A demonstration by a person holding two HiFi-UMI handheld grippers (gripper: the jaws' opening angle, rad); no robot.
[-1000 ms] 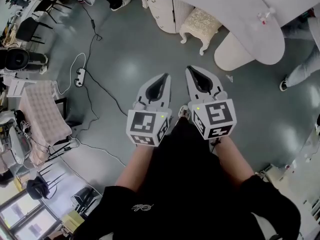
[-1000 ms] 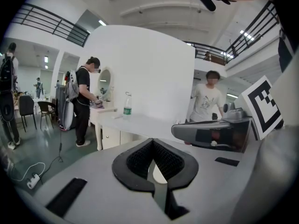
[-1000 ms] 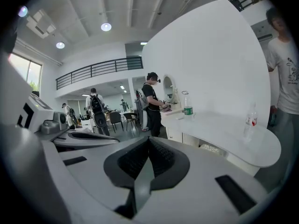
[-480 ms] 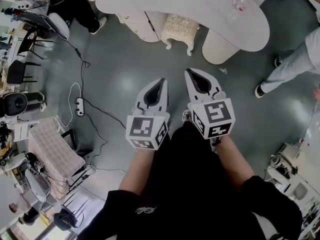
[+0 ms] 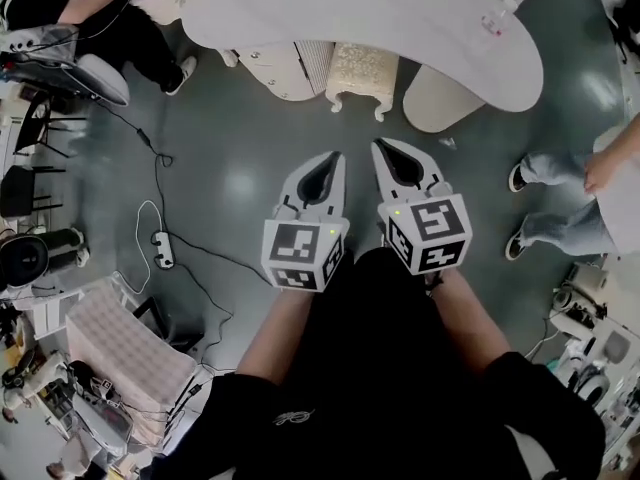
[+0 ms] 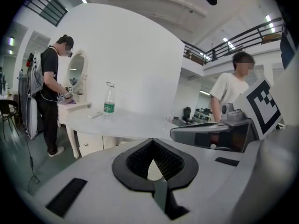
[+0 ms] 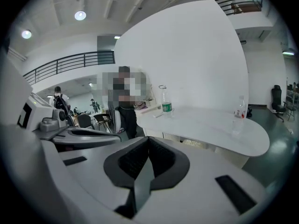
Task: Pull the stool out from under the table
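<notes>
Looks like the approach stage: cream stool [image 5: 362, 68] tucked under the white table [image 5: 400, 13], well ahead of both grippers. Next, probably: close in, spread jaws, take the seat edge. Left gripper [image 5: 325, 168], right gripper [image 5: 395, 158] side by side, aimed forward, jaws pressed together, empty.

Locate the power strip [image 5: 162, 251] on the glossy grey floor [image 5: 250, 138]: a black cable [image 5: 225, 255] runs rightward from it; a quilted cart [image 5: 125, 353] stands nearer you.
</notes>
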